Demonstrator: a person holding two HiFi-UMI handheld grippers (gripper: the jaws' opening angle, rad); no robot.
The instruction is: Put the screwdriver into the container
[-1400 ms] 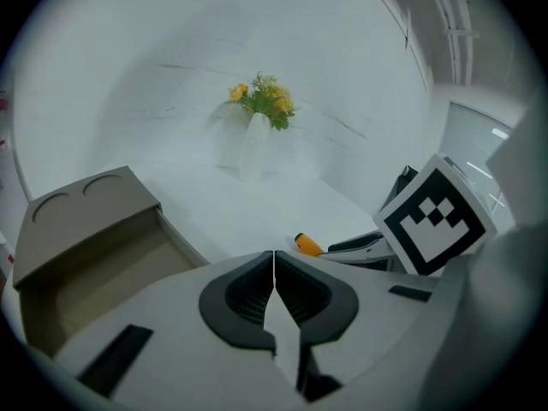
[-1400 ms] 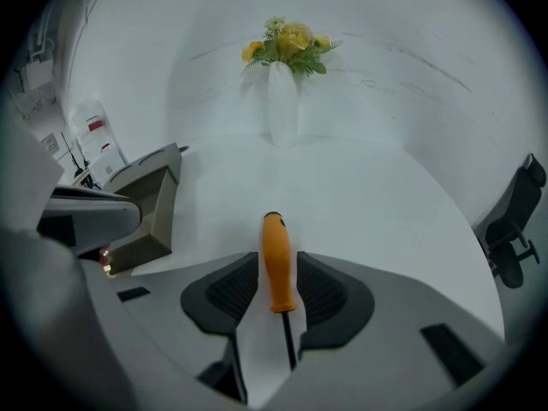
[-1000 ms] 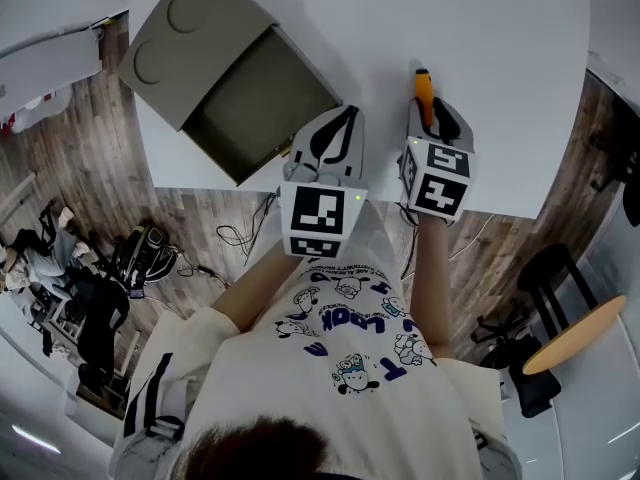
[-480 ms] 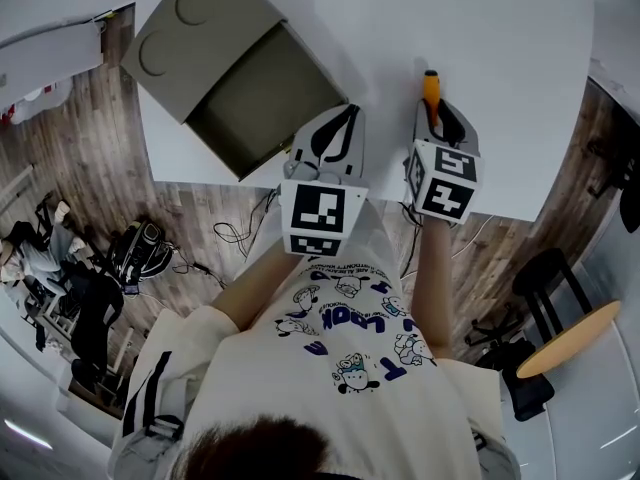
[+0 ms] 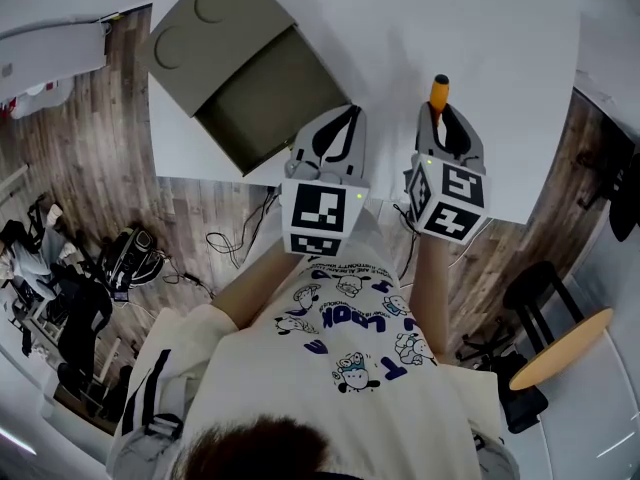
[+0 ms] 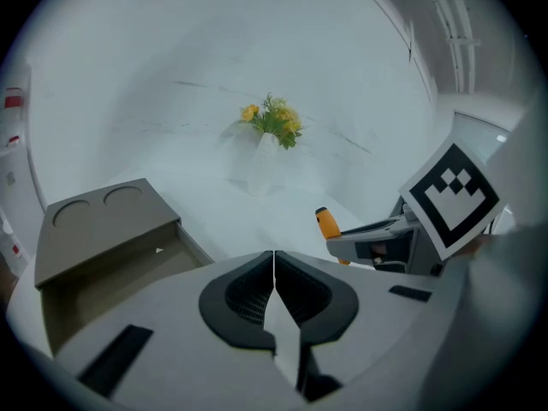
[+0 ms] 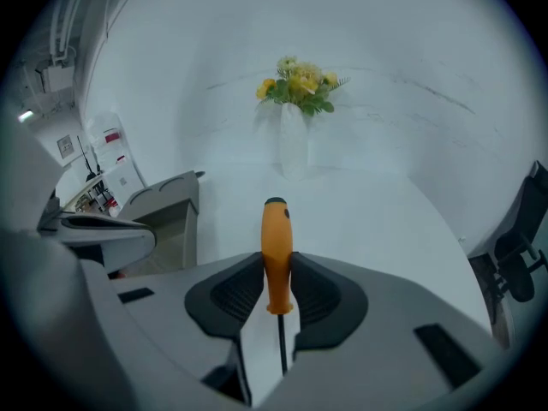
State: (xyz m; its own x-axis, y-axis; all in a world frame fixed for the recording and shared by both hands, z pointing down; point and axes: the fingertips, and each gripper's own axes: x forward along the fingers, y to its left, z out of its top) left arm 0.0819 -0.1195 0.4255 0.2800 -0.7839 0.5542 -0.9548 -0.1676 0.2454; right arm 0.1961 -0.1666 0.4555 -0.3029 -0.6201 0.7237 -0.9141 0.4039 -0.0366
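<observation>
The screwdriver [image 7: 276, 255] has an orange handle and a thin dark shaft. It points away from me, and my right gripper [image 7: 276, 268] is shut on the handle. In the head view the screwdriver [image 5: 438, 93] sticks out past the right gripper [image 5: 440, 116] over the white table. The container [image 5: 250, 88] is a grey-green open box with a lid flap, lying at the table's left edge. My left gripper [image 5: 338, 120] hovers shut and empty just right of the box. In the left gripper view the container [image 6: 103, 247] lies to the left and the screwdriver [image 6: 326, 223] to the right.
A white vase of yellow flowers [image 7: 295, 118] stands at the far side of the white table [image 5: 400, 28]. Below the table's near edge are wooden floor, cables [image 5: 230, 238] and a round stool [image 5: 555, 333] at the right.
The right gripper's jaws have closed onto the orange handle. Both grippers stay in nearly the same place; the head view has drifted a little.
</observation>
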